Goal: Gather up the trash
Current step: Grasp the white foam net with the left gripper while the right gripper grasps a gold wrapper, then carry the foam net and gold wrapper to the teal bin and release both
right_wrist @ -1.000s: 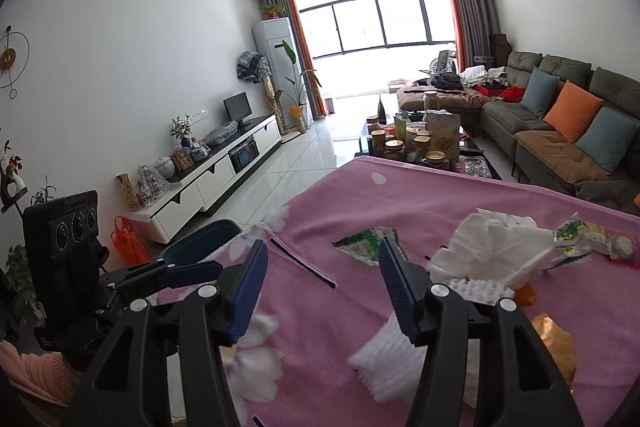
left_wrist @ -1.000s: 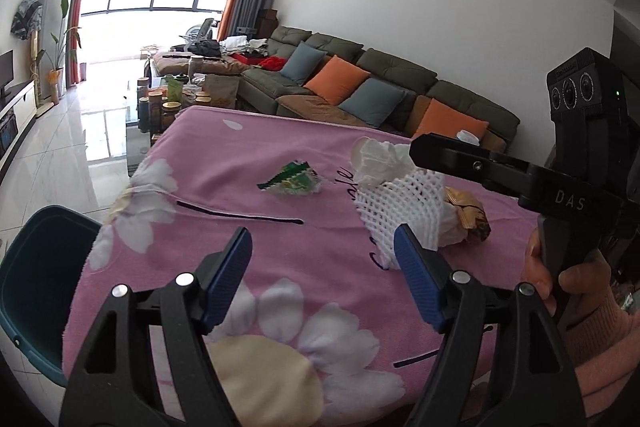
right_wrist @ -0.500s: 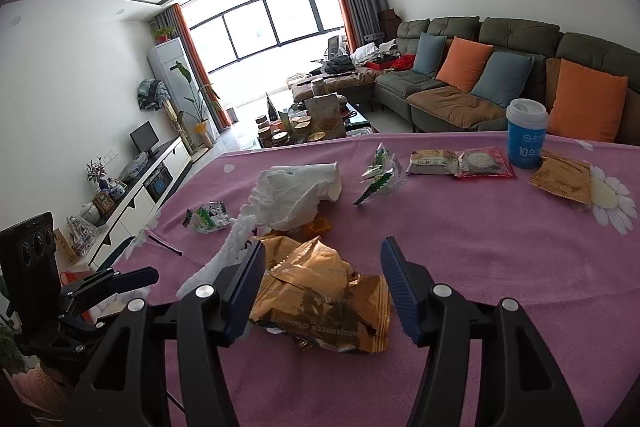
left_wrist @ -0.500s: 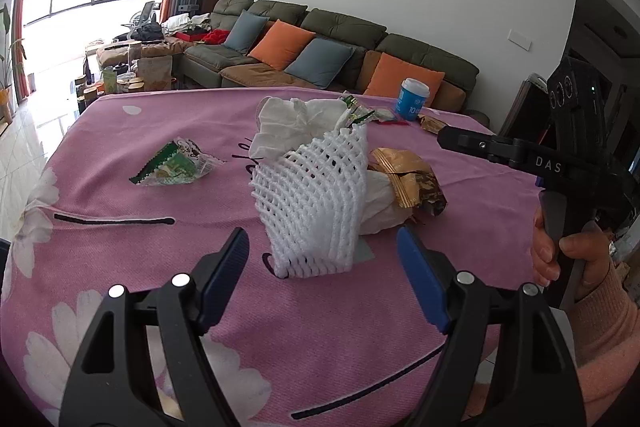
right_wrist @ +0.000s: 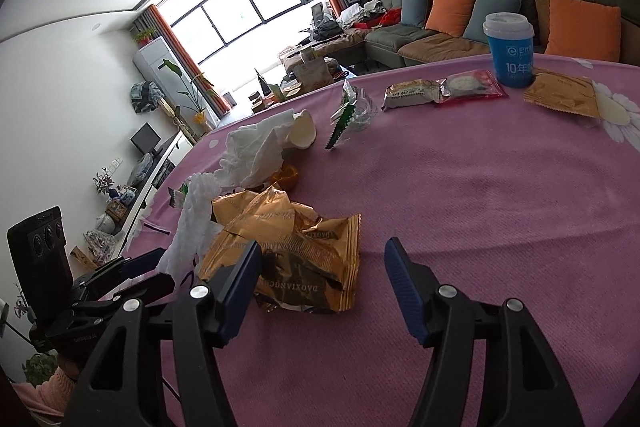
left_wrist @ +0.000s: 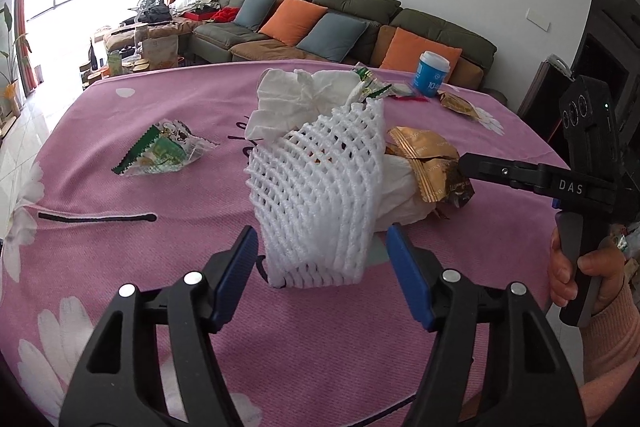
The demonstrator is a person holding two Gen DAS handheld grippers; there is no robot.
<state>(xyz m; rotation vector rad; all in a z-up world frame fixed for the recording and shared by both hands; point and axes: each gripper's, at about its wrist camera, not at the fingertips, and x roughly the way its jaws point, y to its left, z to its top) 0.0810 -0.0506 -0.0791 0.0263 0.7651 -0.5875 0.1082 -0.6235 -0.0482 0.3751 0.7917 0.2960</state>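
Foam net [left_wrist: 316, 195] stands on the counter [left_wrist: 120, 259] just ahead of the left gripper [left_wrist: 322, 263], fingers spread and empty. It looks featherlight, springy and crushable: pinch its lower rim. The right gripper [right_wrist: 322, 277], also spread, frames the gold wrapper [right_wrist: 288, 247], thin, crinkly, likely slippery; take a crumpled fold.

Two low wrist views, shared gold wrapper [left_wrist: 430, 163] [right_wrist: 292, 247]

Both grippers have closed in: left gripper [left_wrist: 322, 259] fingers now flank the foam net [left_wrist: 316, 195], right gripper [right_wrist: 322, 275] the gold wrapper [right_wrist: 296, 247].
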